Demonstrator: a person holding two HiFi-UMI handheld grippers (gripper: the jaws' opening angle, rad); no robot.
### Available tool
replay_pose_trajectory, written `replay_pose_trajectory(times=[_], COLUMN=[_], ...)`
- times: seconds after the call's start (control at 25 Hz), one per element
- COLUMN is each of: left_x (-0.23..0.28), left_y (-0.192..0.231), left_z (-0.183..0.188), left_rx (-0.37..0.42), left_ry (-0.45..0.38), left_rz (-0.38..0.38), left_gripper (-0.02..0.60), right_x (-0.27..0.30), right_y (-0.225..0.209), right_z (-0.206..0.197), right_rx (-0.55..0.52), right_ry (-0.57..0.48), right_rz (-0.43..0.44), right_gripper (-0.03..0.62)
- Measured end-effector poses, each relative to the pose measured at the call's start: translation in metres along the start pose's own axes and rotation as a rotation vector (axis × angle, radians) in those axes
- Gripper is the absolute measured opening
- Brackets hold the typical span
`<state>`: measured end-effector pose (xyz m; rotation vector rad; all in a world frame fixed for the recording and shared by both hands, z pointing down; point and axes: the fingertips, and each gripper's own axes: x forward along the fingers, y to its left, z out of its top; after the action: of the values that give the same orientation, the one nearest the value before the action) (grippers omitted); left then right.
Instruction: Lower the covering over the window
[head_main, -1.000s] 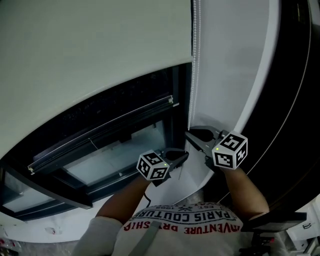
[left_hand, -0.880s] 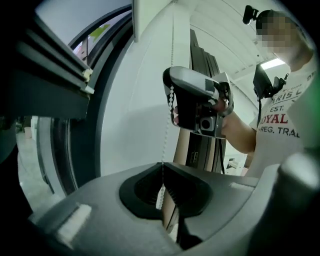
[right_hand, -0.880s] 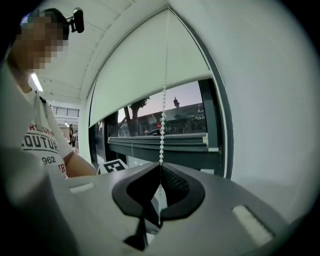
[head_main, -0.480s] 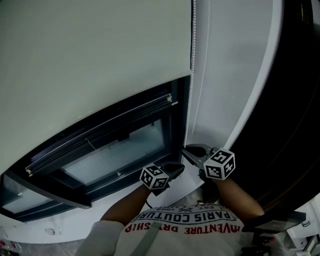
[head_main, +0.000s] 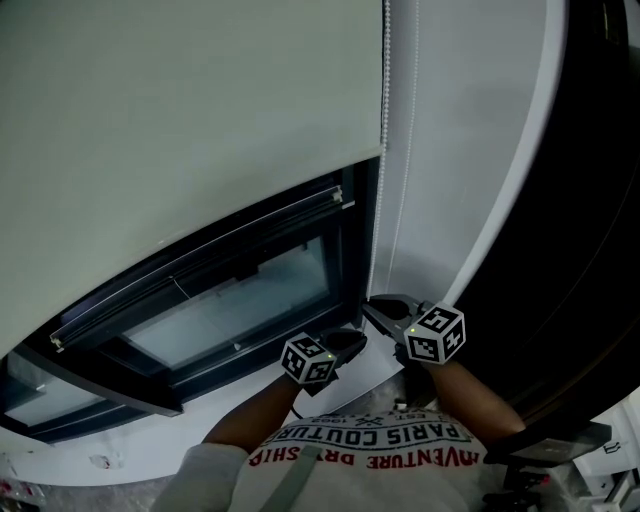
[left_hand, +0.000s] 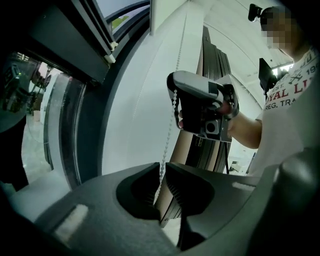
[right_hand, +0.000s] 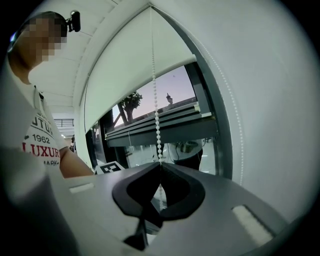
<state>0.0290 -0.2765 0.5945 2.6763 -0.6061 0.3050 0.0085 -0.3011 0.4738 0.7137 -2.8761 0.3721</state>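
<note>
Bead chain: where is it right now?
In the head view the bead chain hangs along the right edge of the blind. It runs down to lower centre, where the right tool and the left tool both pinch it.

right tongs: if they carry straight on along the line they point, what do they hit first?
Past the bead chain they're shut on, the right gripper's tongs look lined up with the window's dark crossbar. Nothing else shows between, though depth is hard to judge.
</note>
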Motion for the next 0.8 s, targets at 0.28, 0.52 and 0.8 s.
replay_pose_trajectory(times=[0.28,0.52,0.8], left_x=[-0.03,-0.066,-0.086], left_y=[0.002,-0.012,-0.051], left_z=[0.043,0.128,0.243], left_rx=[0.058,0.173,0.332], left_ry=[-0.063,-0.159,-0.317], left_rz=[-0.005,-0.077,-0.112], left_gripper=[0.081,0.081,0.081], right_x=[0.002,0.002,0.003], right_y=[0.001,0.0,0.007], right_z=[-0.002,-0.003,-0.006], right_rx=[-0.006,-0.002,-0.009], right_ry=[-0.002,-0.002,0.004], right_rz=[0.004,0.004,0.018], right_gripper=[0.008,0.008,0.008])
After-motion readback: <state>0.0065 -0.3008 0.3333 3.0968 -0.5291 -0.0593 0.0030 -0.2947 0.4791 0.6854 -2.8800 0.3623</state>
